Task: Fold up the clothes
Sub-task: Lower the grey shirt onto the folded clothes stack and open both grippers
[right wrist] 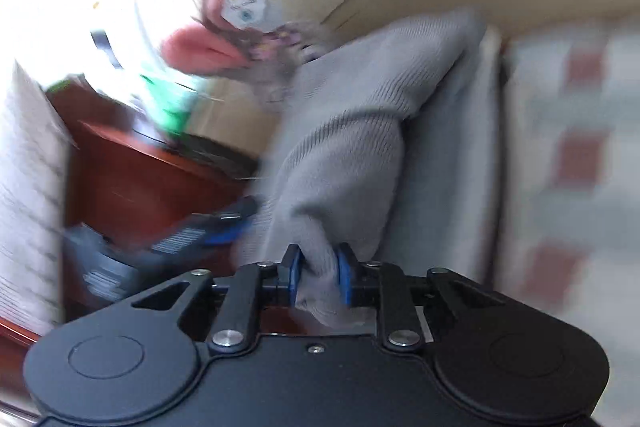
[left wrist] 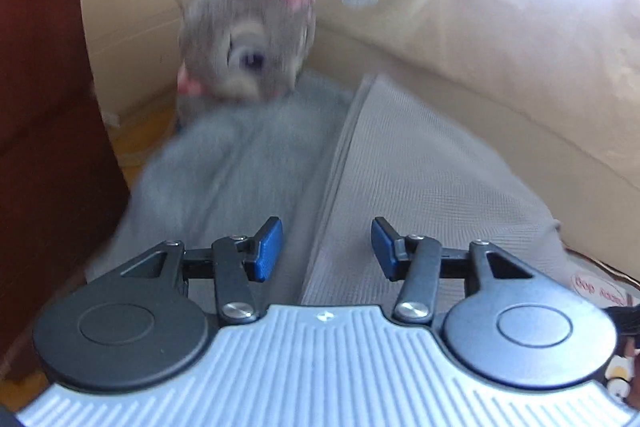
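Right gripper [right wrist: 318, 277] clenched on bunched end of grey knit garment [right wrist: 352, 131]; cloth runs up and away from claw, long axis toward plush rabbit [left wrist: 248, 39] at far end

Left gripper [left wrist: 326, 247] released, nothing between pads, hovering over grey garment and pale mesh cushion [left wrist: 420, 187]

Judgement: left hand nearer free cloth, just ahead and to left of its claw

"Dop Adop" on round sticker [left wrist: 599, 289]
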Demonstrator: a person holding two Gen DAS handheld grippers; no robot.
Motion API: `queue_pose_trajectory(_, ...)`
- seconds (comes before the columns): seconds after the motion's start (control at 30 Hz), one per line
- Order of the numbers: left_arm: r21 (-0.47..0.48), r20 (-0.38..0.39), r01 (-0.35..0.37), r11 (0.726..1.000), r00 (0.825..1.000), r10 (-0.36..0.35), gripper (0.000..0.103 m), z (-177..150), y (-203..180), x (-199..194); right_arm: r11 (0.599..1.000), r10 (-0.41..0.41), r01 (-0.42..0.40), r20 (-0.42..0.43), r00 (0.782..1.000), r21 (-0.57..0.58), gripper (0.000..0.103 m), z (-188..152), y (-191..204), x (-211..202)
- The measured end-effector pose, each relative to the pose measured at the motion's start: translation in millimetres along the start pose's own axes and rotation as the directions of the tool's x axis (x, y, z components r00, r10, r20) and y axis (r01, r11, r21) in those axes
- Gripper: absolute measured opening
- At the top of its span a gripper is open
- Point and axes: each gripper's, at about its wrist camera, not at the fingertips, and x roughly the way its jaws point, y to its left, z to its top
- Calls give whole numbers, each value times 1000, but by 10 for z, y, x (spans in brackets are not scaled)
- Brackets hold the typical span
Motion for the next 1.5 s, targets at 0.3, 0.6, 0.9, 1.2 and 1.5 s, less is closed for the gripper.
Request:
queue_pose_trajectory(0.3, -208, -16, 35, 978, 999, -39, 61, -383, 350, -66, 994, 43, -37, 67, 997, -102, 60, -413, -54, -45)
queue_pose_trajectory(0.6, -251, 136, 231, 940, 970, -202, 85, -538, 441, 72, 839, -85, 195, 230, 969, -509, 42, -728, 396, 216)
queue_pose_trajectory(0.9, -71, 103, -106, 992, 988, 113, 40, -194, 180, 78, 974, 79, -77, -1, 997, 214, 18, -282, 39, 18)
queue_pose_trajectory(1.2, 96, 235, -119, 988, 968, 93, 44, -310, -262, -299, 996, 93, -92, -55, 994, 6, 49, -134, -118, -262)
queue_pose_trajectory(1.5, 310, 169, 129, 942, 968, -188, 44, -529, -907, -100, 999, -5, 2, 70, 998, 53, 54, 741, -651, -49)
